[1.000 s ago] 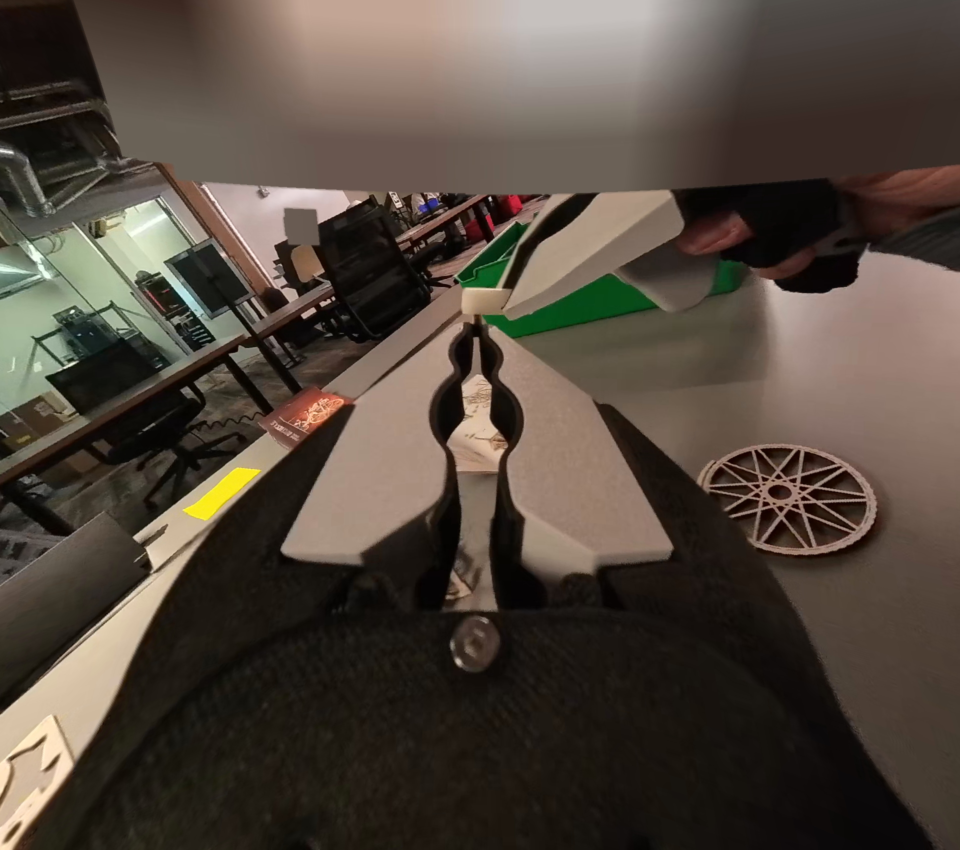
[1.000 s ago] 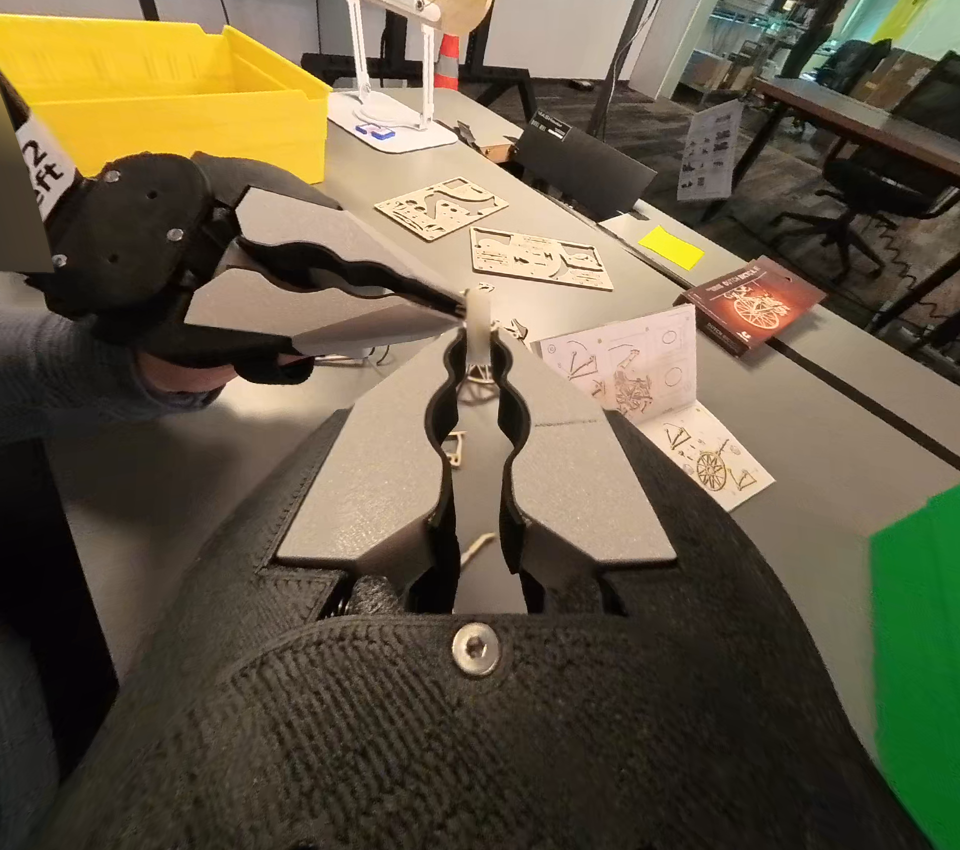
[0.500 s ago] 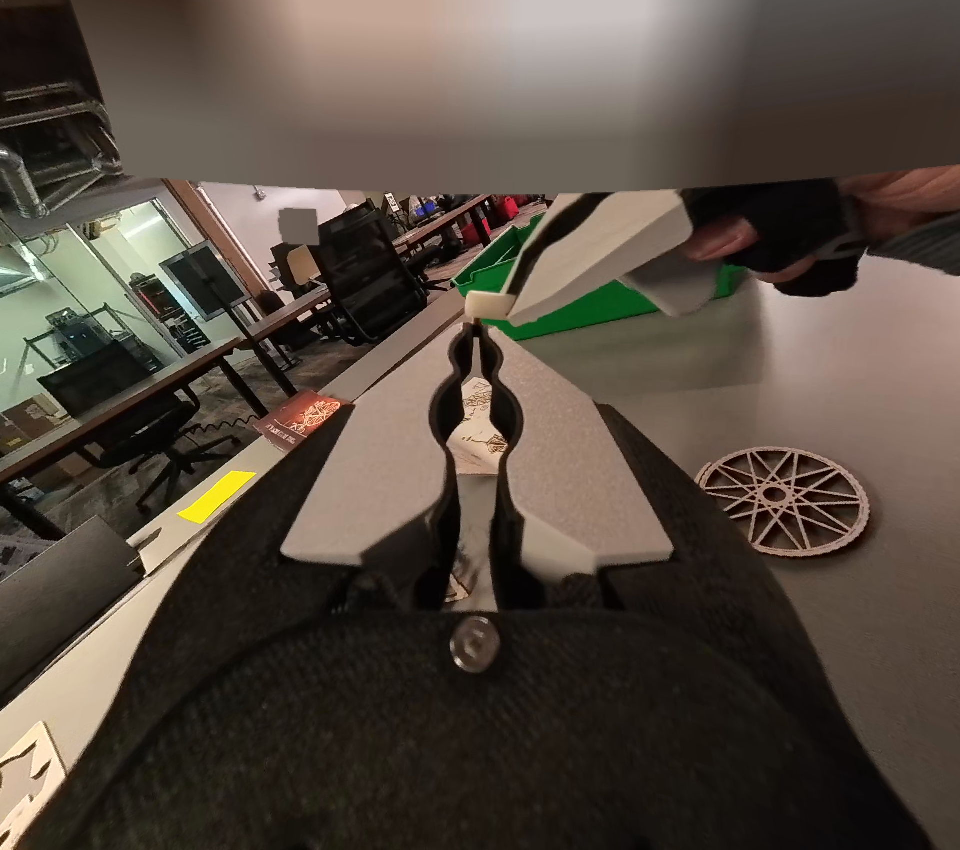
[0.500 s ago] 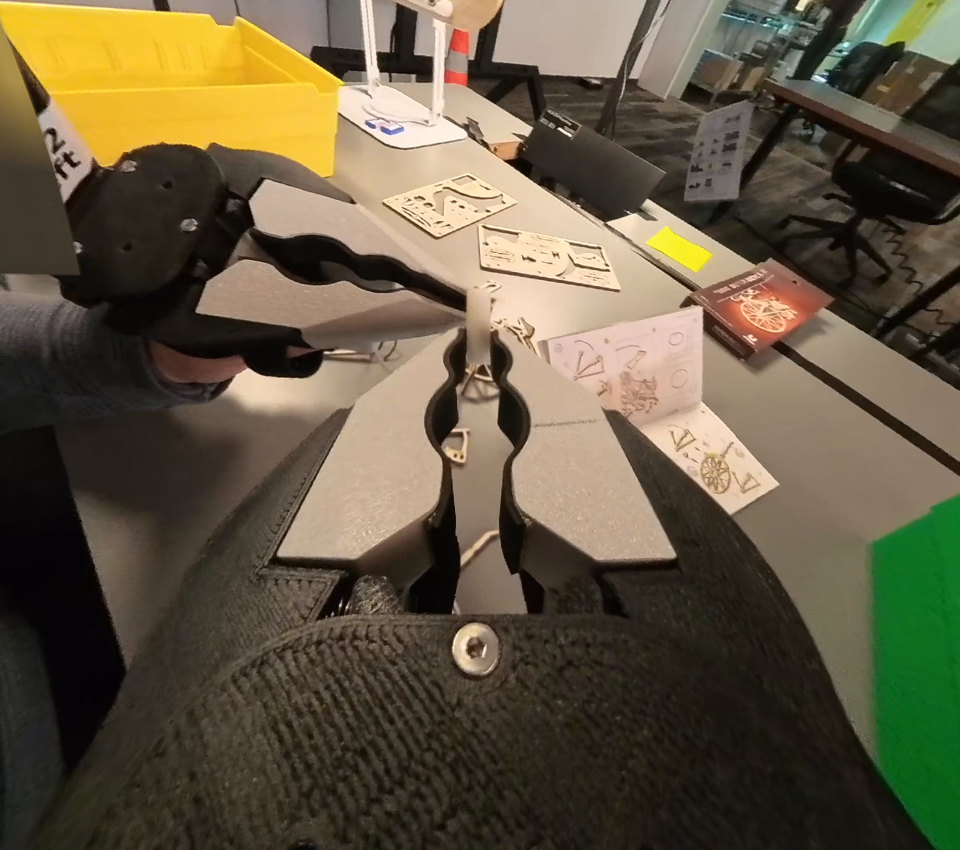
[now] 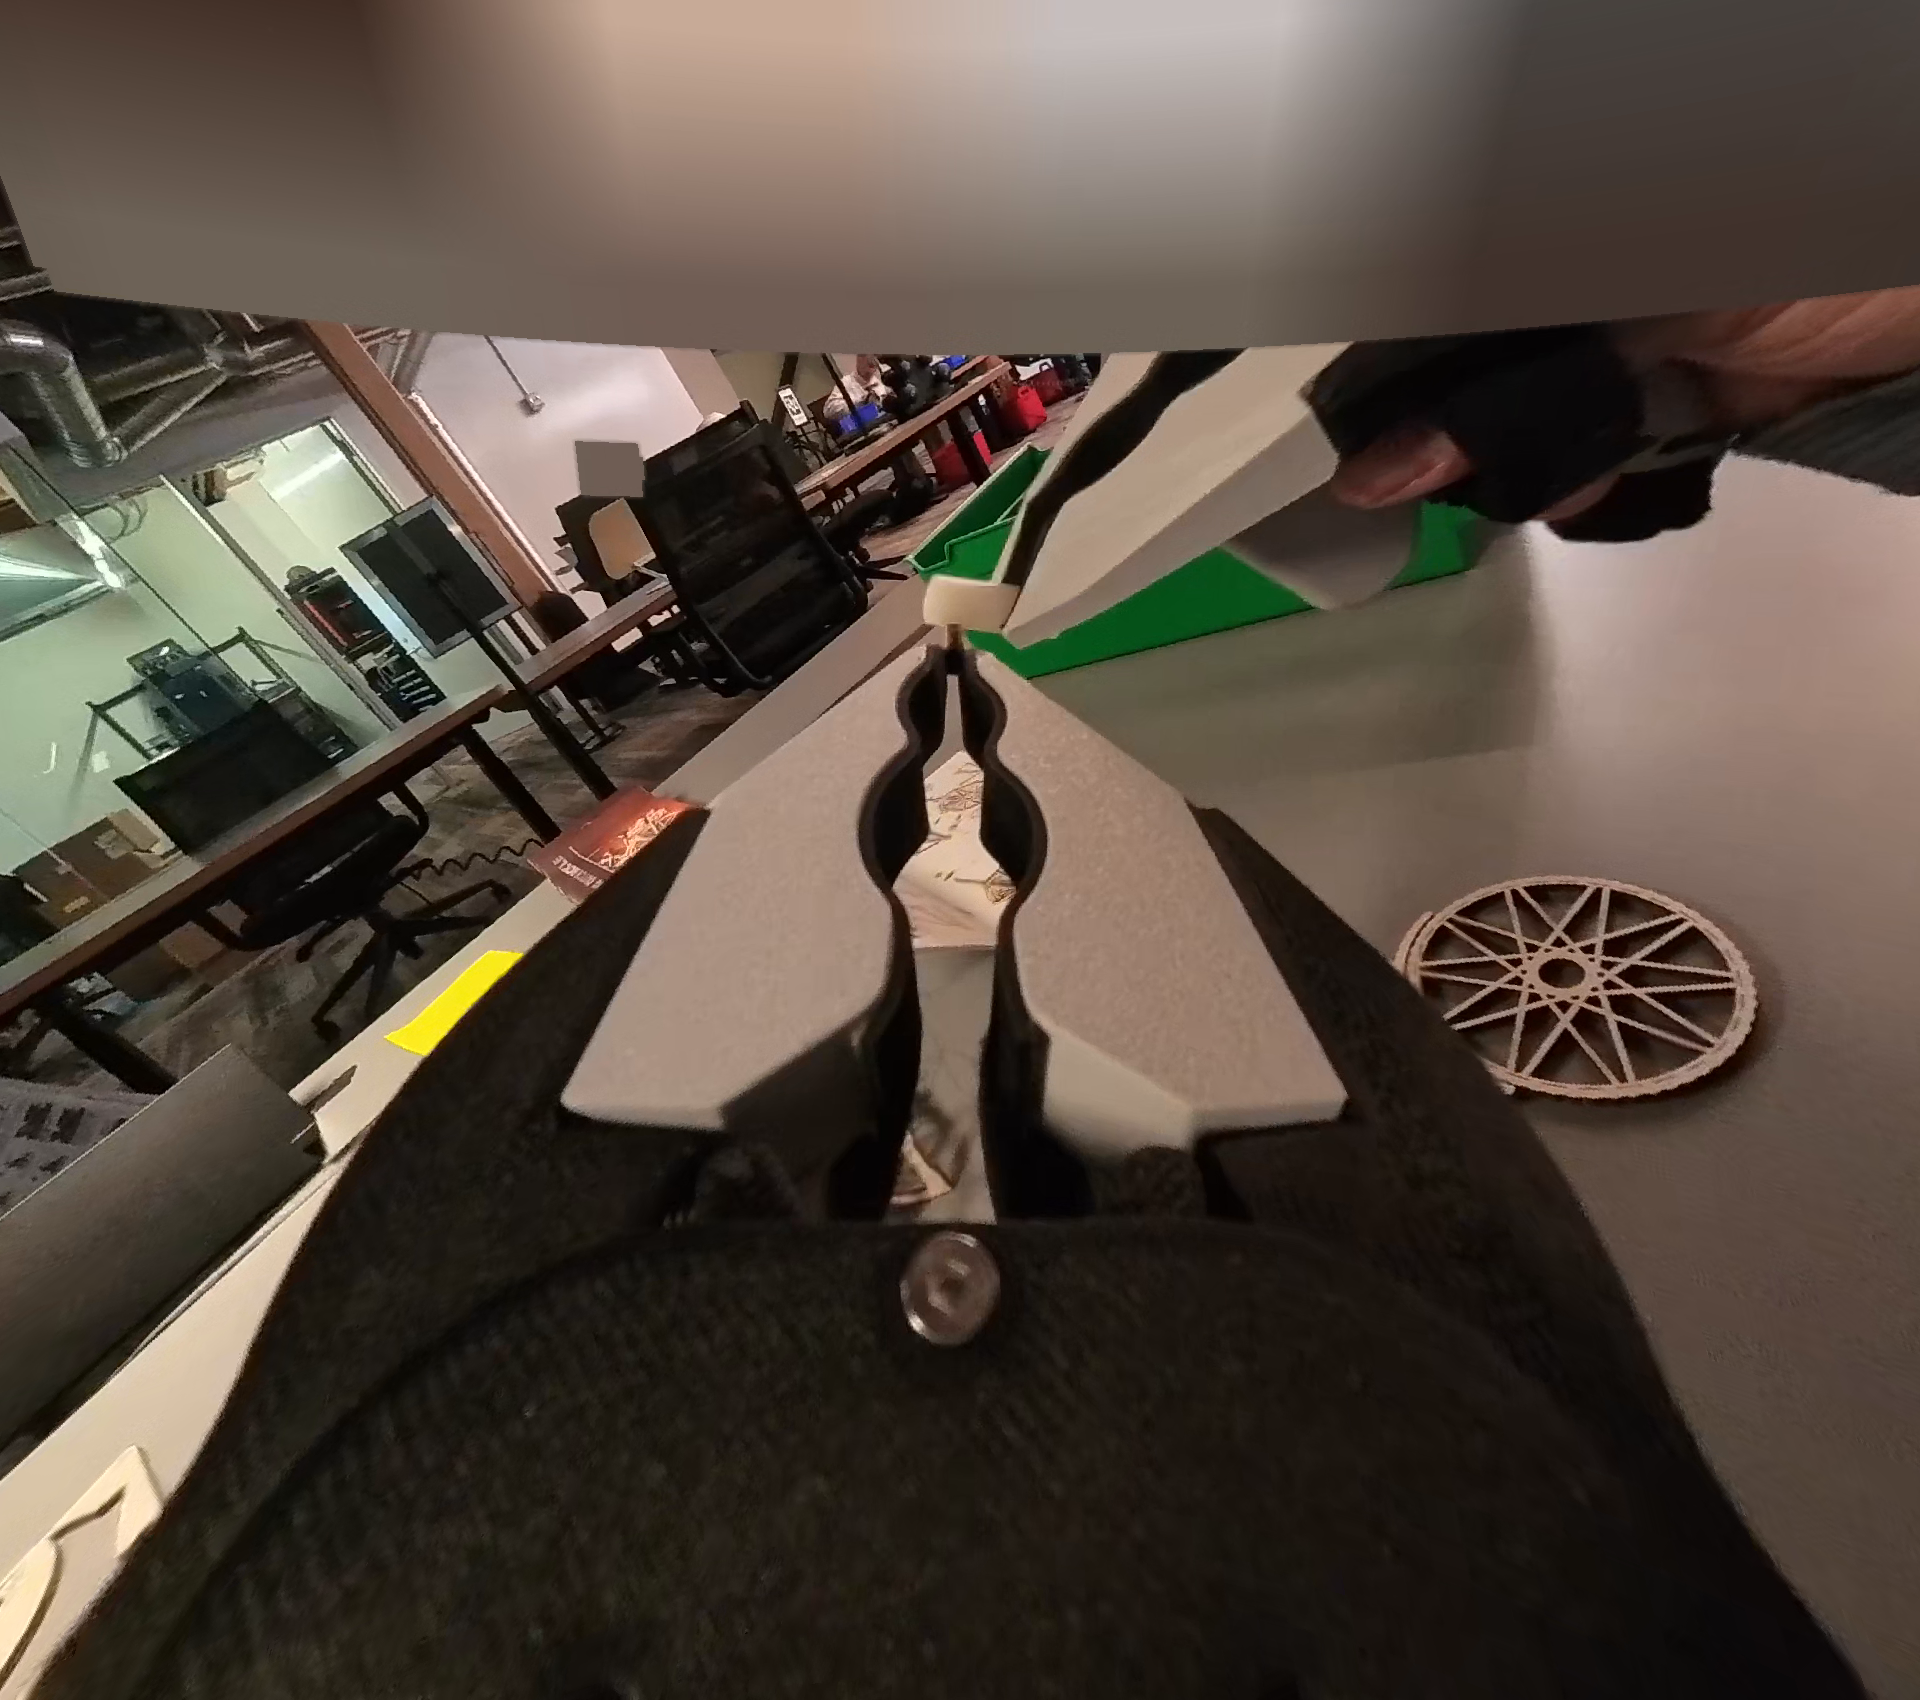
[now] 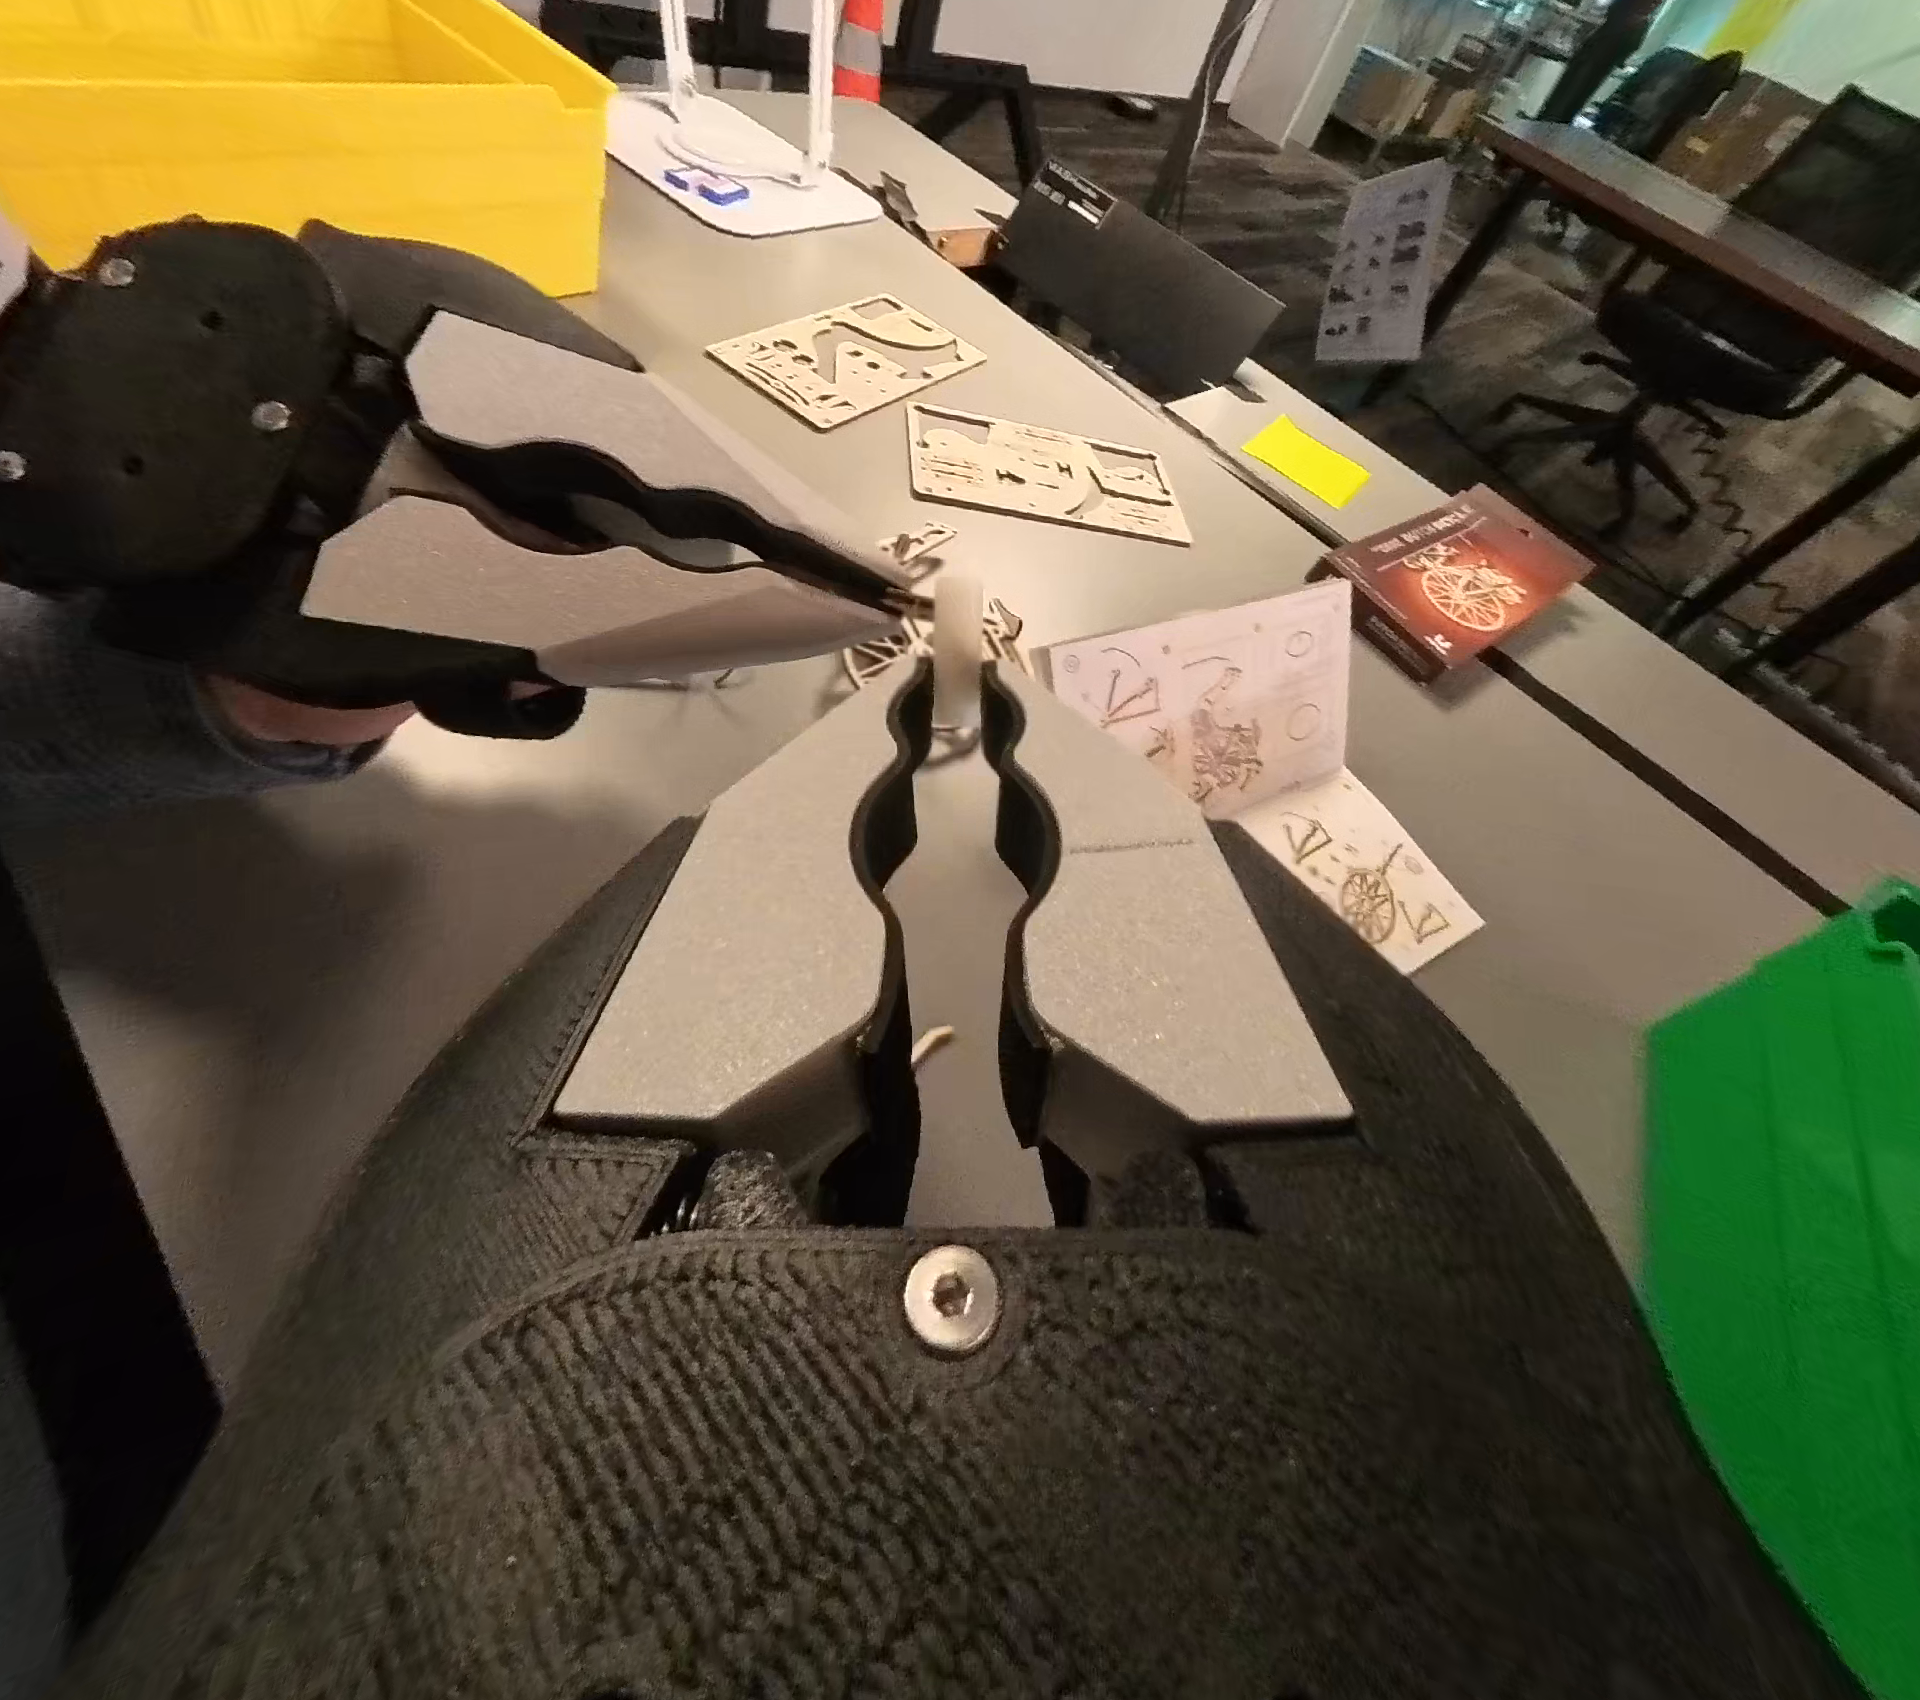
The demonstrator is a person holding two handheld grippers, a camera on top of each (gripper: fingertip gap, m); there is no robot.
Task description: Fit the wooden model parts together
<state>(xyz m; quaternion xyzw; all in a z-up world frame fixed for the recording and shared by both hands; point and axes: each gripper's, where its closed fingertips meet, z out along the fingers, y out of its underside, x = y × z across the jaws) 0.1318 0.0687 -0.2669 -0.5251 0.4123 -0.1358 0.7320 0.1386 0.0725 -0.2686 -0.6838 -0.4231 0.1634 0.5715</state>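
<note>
- Left wrist view: your left gripper has its jaws nearly closed, and only a very thin dark piece shows at the tips. It is too small to say what part it is, but the jaws seem to pinch it.
- Same view: the right gripper comes in from the upper right, and it carries a small pale block at its tips. This block is directly above the tips of your left gripper, touching or almost touching the thin piece.
- Same view: a wooden spoked wheel lies flat on the grey table to the right, well apart from both grippers. A green bin stands behind the right gripper.
- Right wrist view: your right gripper is narrow and it holds the pale block upright between its tips. The left gripper reaches in from the left and its tips meet the side of the block.
- Same view: more wooden parts lie on the table just behind the block, then two part sheets further back, and an instruction leaflet to the right.
- For this step, I think you are pushing the thin piece into the block. Keep the block still with the right gripper and do not squeeze more.
- Move the left gripper slowly along the line of the thin piece, without any twist, because such a thin part may bend or break.
- If it does not enter, back off a little and align again before you press.
</note>
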